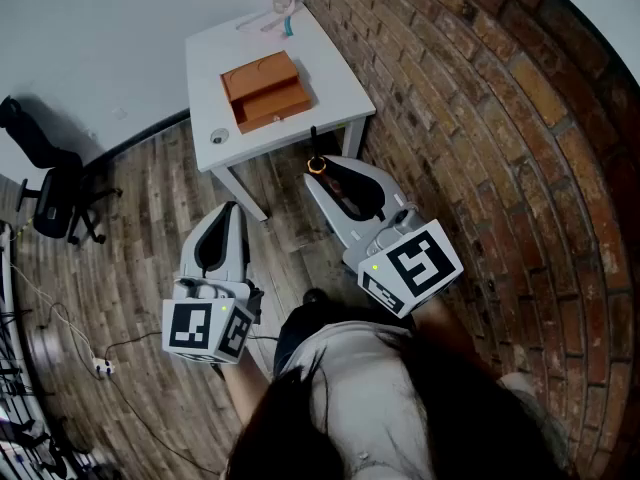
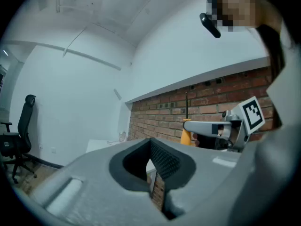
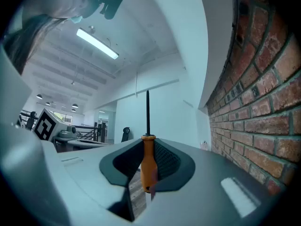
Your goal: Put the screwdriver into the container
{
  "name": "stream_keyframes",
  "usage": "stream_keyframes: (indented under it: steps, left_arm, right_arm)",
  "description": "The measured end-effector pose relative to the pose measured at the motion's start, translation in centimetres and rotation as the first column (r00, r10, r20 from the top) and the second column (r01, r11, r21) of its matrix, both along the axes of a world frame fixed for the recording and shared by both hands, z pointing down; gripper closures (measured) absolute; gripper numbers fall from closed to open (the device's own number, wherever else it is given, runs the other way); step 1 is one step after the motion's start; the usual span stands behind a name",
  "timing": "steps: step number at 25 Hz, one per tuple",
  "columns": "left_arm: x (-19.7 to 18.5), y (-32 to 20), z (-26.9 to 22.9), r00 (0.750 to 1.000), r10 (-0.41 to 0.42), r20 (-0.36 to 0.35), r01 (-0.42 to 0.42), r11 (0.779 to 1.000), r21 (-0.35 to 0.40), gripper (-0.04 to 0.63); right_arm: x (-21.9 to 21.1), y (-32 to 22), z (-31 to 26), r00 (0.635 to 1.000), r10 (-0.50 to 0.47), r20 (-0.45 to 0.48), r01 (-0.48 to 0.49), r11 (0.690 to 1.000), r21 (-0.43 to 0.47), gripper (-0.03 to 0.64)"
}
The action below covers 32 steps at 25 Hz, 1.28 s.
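Below me is a wood plank floor [image 1: 130, 258], with a brick wall [image 1: 480, 98] along the right and a white wall at the far side. A small white worktop [image 1: 335, 73] stands against the bricks. The orange-brown container [image 1: 265, 90] sits open near its middle, and a few small items I cannot make out lie at its far edge. A black office chair [image 1: 55, 183] stands off to the left.

I hold the right gripper [image 1: 318, 168] out toward the near edge of the worktop. Its jaws are pinching the screwdriver [image 3: 148, 164] by its orange handle, and the dark shaft points out past the jaw tips. The screwdriver is in the air on the near side of the container, apart from it.

The left gripper [image 1: 228, 210] hangs lower and to the left, over the floor. Its jaws are pressed together with nothing between them.
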State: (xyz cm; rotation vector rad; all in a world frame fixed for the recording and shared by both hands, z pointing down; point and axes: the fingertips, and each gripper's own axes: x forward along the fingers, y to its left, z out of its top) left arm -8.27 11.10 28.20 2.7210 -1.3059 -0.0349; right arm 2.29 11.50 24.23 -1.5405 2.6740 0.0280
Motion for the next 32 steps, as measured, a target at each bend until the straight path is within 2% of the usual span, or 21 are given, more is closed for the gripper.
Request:
stream_keyframes:
  steps: [13,21,32]
  left_arm:
    - [0.2,-1.9,0.5,0.999,0.04,0.016,-0.04,0.999,-0.003,0.595]
    - [-1.1,-2.7,0.7,0.998,0.063,0.014,-0.063,0.998,0.003,0.595]
    - [-2.8,-2.5,0.3,0.998,0.065,-0.003,-0.065,0.998,0.004,0.595]
  right_arm:
    - [0.2,-1.8,0.1,0.999,0.025,0.032,-0.025,1.0,0.001,0.538]
    - [-0.8,-3.0,0.1,0.998,0.067,0.018,-0.067,0.998,0.005,0.538]
    - [-2.1,-2.5,-0.4,0.997,0.079,-0.002,-0.079,0.997,0.013,0.538]
